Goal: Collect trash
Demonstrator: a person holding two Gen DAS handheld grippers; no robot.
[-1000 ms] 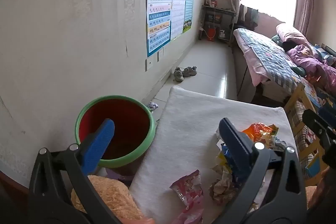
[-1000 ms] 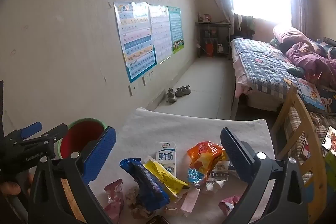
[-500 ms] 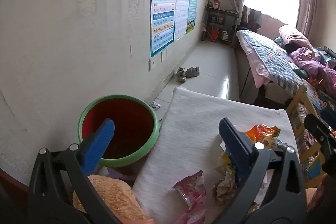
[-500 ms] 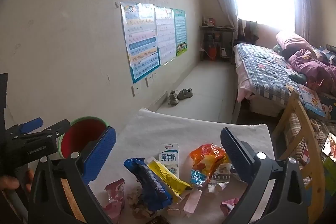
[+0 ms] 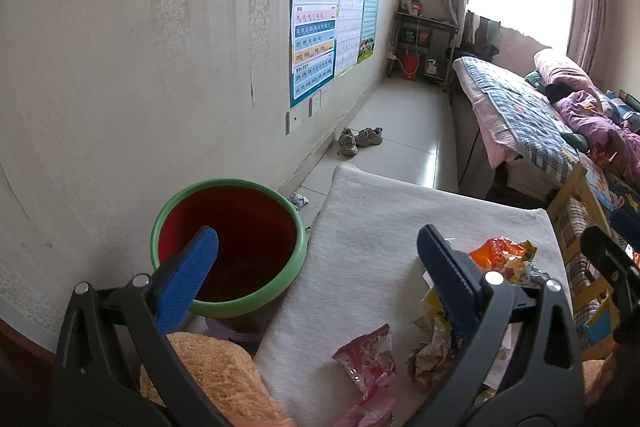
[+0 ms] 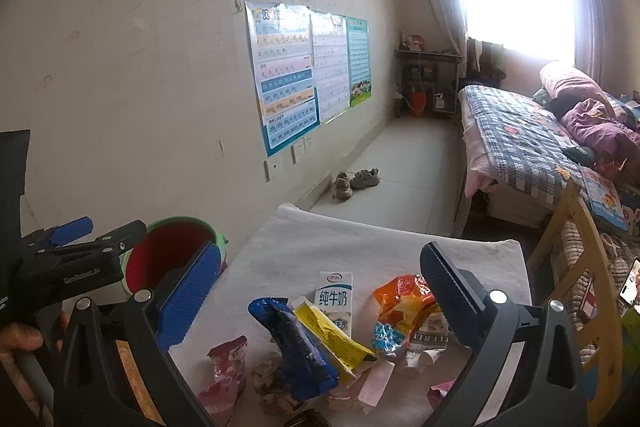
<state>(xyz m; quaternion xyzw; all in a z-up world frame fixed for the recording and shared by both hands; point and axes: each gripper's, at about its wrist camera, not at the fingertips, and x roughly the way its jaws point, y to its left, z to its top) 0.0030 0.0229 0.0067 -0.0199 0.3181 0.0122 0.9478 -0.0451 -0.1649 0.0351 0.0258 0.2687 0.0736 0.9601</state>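
Green-rimmed bin (image 5: 228,247) nearer centre; both grippers unchanged, spread wide.

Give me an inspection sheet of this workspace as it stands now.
Surface: white cloth-covered table, far half bare.
Job's things: red bin with green rim stands left of the table, looks empty. On the near half lie a milk carton, blue wrapper, yellow wrapper, orange packet, pink wrapper, crumpled paper.
Clutter: orange plush cloth beside the bin.
Grippers: left gripper open, empty, toward the bin; right gripper open, empty, above the trash.
Cables: nothing seen.
Surroundings: wall posters, shoes on the floor, bed.
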